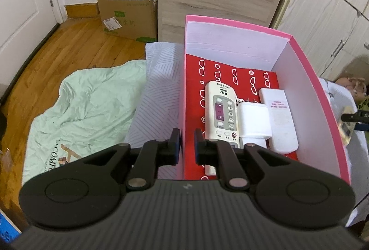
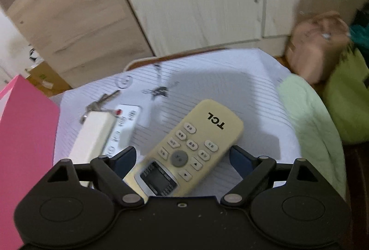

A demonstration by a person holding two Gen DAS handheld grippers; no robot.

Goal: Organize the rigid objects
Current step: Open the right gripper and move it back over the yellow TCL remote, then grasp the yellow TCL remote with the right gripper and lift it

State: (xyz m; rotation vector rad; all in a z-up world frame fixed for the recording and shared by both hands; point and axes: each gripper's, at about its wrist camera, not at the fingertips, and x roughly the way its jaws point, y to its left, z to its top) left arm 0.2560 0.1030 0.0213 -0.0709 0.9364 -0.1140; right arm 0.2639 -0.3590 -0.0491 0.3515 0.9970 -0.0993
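Two hand-held grippers share the work, and the step in hand looks like a pick-up by the right hand-held gripper [image 2: 182,157]. Its jaws are spread wide on either side of the yellowed TCL remote [image 2: 188,146], which lies flat and askew on the striped sheet [image 2: 230,81]. One blue pad sits just beside the remote's display end, the other stands clear of its button side, and neither pad presses on it, so I judge the remote not yet gripped. The next move calls for squaring the jaws across the remote's narrow width, lowering them to the sheet and closing, since a slanted bite could let the smooth shell twist out.

Further out on the sheet lie a cream block [image 2: 94,134] resting partly over a white remote with a red button [image 2: 125,122], a bunch of keys [image 2: 101,101] beyond them, and a small dark object too blurred to name.

The left hand-held gripper [image 1: 187,146] has its jaws drawn nearly together around the near left wall of the pink box [image 1: 309,79], apparently steadying it. Inside the box, on a red patterned sheet [image 1: 230,70], lie a white remote with a purple panel [image 1: 222,111], a white charger block [image 1: 253,122] touching its right side, and a flat white remote [image 1: 280,120] against the right wall. Room remains at the far end.
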